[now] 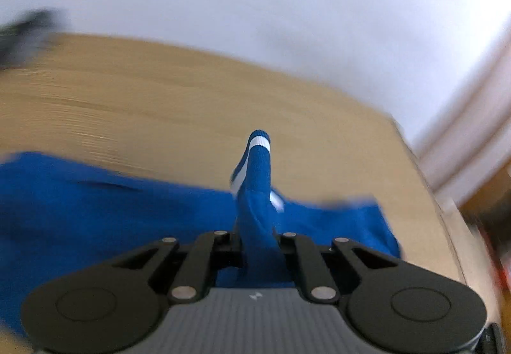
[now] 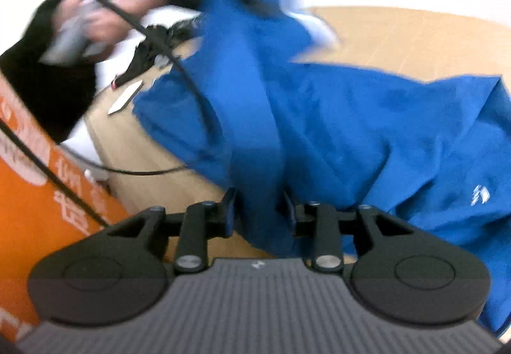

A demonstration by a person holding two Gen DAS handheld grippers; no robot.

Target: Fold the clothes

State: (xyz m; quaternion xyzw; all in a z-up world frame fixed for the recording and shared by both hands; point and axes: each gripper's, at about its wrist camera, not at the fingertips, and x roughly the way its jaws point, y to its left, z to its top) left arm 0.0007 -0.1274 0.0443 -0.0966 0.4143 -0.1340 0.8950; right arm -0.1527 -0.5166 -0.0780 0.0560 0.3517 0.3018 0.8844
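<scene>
Garment (image 2: 351, 117) on table (image 2: 415, 34), box (image 2: 38, 194) left of it

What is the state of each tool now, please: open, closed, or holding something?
Left tool: closed on the blue garment's striped cuff.
Right tool: a fold of the blue garment lies between the fingers; whether they press it cannot be told.

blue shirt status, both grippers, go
Left hand-held gripper shut on blue shirt sleeve cuff. Right hand-held gripper open, shirt fold between its fingers. Black cable draped across the shirt.
</scene>
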